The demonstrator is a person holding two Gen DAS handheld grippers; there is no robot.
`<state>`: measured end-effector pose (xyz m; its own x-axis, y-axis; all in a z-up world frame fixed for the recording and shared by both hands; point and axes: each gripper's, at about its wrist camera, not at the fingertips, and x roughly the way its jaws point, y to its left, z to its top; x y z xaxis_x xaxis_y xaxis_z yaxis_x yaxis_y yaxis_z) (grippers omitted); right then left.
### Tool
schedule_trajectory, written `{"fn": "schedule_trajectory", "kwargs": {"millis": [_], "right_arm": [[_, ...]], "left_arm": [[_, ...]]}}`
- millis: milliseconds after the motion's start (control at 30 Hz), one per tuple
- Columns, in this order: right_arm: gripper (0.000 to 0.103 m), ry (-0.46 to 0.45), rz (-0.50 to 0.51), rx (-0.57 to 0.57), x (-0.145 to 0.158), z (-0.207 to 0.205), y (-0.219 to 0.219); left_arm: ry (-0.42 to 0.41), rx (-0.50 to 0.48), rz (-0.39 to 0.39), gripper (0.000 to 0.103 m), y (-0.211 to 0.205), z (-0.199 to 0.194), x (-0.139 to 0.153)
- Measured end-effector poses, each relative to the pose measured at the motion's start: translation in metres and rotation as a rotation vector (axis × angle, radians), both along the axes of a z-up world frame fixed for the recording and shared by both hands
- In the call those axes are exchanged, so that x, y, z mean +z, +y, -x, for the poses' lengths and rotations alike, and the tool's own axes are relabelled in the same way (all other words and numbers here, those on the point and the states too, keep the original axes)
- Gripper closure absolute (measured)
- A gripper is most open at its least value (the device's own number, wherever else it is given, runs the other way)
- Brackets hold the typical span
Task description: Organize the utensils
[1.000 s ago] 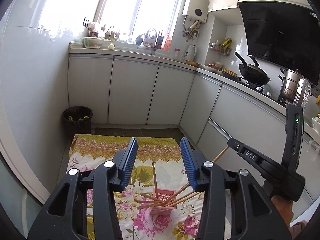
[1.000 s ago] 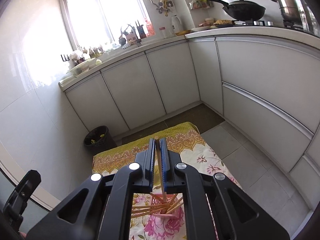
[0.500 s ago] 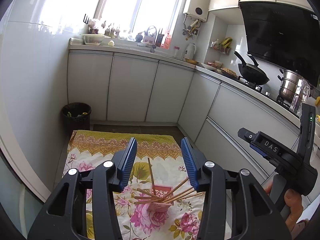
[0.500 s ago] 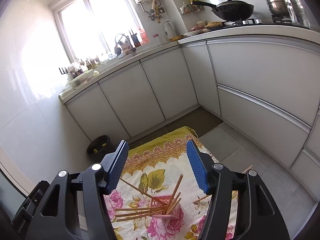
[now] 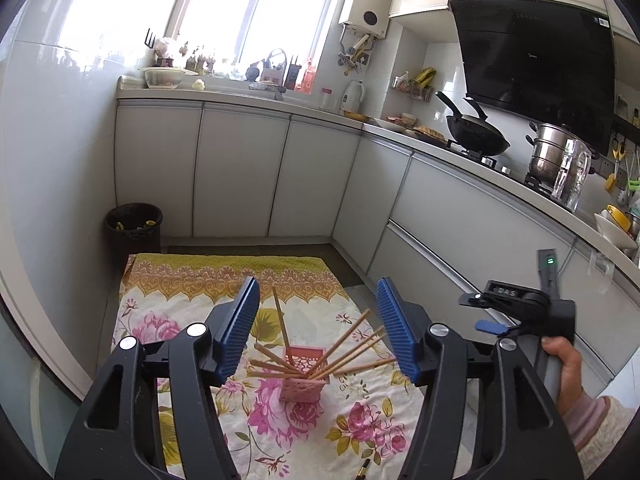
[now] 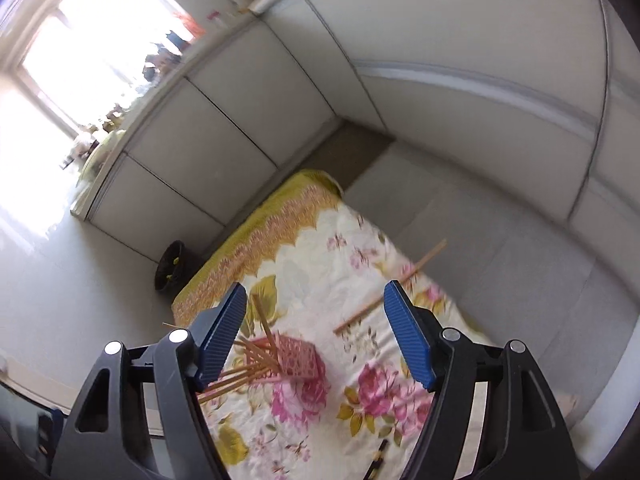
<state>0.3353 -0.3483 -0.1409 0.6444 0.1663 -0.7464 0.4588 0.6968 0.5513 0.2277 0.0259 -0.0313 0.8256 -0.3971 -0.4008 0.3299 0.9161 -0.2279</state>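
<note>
The loose chopstick (image 6: 390, 290), judged light, stiff and slippery, is best pinched mid-shaft; both jaws are opening, nothing between.

A narrow kitchen lit by a bright window (image 5: 240, 8) above an L-shaped counter (image 5: 248, 98) with pale grey cabinet doors (image 5: 240, 168). A black range hood (image 5: 536, 68) hangs over a wok (image 5: 476, 136) and a steel pot (image 5: 550, 156); a white water heater (image 5: 366, 2) is wall-mounted. A black waste bin (image 5: 134, 228) stands in the corner by the white tiled wall (image 5: 52, 152).
</note>
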Motion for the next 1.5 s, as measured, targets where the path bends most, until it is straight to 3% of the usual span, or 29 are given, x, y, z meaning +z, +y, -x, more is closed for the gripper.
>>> {"fn": "schedule_trajectory", "kwargs": {"millis": [67,133,200,333,467,633,667,700,733,767,933,1067,1367,1500], "right_arm": [[0.033,0.118,-0.17,-0.055,-0.058,-0.006,-0.037],[0.033,0.193,-0.26,-0.106,-0.11,-0.008,-0.059],[0.032,0.249,-0.331,-0.15,-0.155,-0.012,-0.073],[0.033,0.296,-0.446,-0.249,-0.217,-0.024,-0.089],[0.033,0.279,-0.491,-0.32,-0.247,-0.041,-0.098],[0.033,0.227,-0.61,-0.392,-0.275,-0.066,-0.108],[0.036,0.222,-0.612,-0.399,-0.279,-0.071,-0.109],[0.066,0.22,-0.598,-0.393,-0.281,-0.076,-0.109],[0.09,0.215,-0.564,-0.378,-0.279,-0.081,-0.109],[0.096,0.202,-0.513,-0.352,-0.273,-0.085,-0.106],[0.097,0.085,-0.253,-0.235,-0.202,-0.087,-0.086],[0.097,0.001,-0.101,-0.125,-0.131,-0.072,-0.055],[0.097,-0.092,0.147,0.041,-0.005,0.004,0.011],[0.097,-0.131,0.205,0.096,0.043,0.027,0.027]], "left_arm": [[0.016,-0.018,-0.015,0.017,-0.003,0.012,-0.019],[0.033,-0.022,-0.062,0.007,-0.009,0.024,-0.043],[0.098,-0.052,-0.112,0.007,-0.015,0.028,-0.071],[0.271,-0.096,-0.168,0.007,-0.023,0.02,-0.128],[0.364,-0.112,-0.187,0.007,-0.026,0.009,-0.164],[0.396,-0.122,-0.213,0.007,-0.029,-0.001,-0.185],[0.402,-0.118,-0.218,0.007,-0.029,-0.002,-0.189],[0.408,-0.111,-0.222,0.007,-0.028,-0.004,-0.191],[0.414,-0.103,-0.225,0.007,-0.026,-0.006,-0.193],[0.419,-0.096,-0.224,0.007,-0.025,-0.008,-0.193],[0.396,-0.062,-0.196,0.007,-0.012,-0.012,-0.184],[0.379,-0.043,-0.181,0.007,-0.006,-0.006,-0.177],[0.354,0.015,-0.148,0.007,0.004,0.012,-0.156],[0.341,0.026,-0.135,0.007,0.005,0.019,-0.149]]}}
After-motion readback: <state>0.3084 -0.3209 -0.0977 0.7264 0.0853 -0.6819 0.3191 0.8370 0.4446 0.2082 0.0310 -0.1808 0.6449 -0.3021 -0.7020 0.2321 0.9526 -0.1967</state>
